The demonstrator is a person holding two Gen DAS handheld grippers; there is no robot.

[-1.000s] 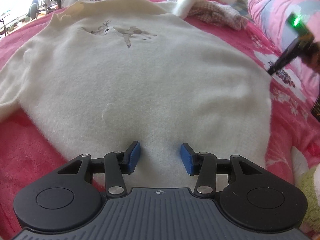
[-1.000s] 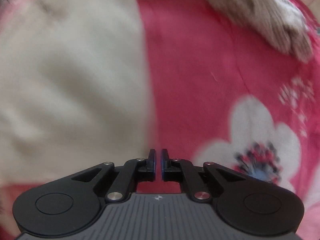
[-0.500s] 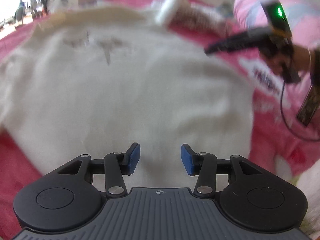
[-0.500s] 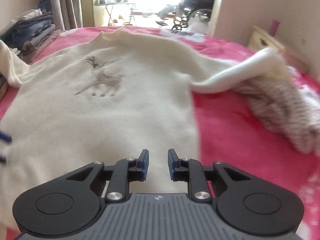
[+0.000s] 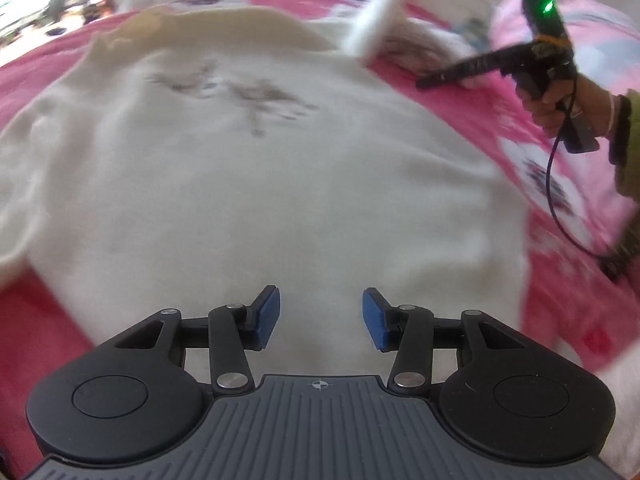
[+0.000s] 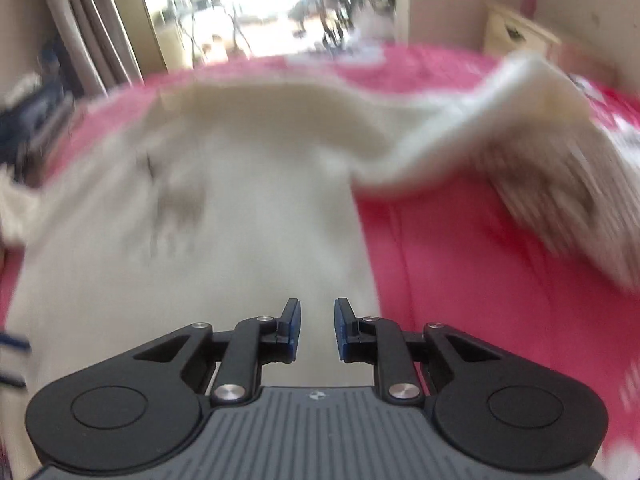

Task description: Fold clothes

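Note:
A cream sweater [image 5: 280,184] with a grey deer print lies spread flat on the pink bed [image 5: 44,72], neck away from me. My left gripper [image 5: 320,316] hovers open over its hem, nothing between the blue pads. In the left wrist view the right gripper [image 5: 424,82], held by a hand, hangs above the sweater's right side near the sleeve cuff [image 5: 372,28]. From its own camera the right gripper [image 6: 317,328] is open over the sweater [image 6: 200,264] at its right edge. The right sleeve [image 6: 460,128] trails off to the right.
A brown knitted garment [image 6: 560,200] lies on the bed under the sleeve end. A pink patterned quilt [image 5: 600,28] is bundled at the right. Folded dark clothes [image 6: 28,120] are stacked at the left, and a cream bedside cabinet [image 6: 516,28] stands behind the bed.
The right gripper has opened from shut and swung up from the pink sheet to face the sweater's right side. The left gripper stayed open near the hem, shifting slightly.

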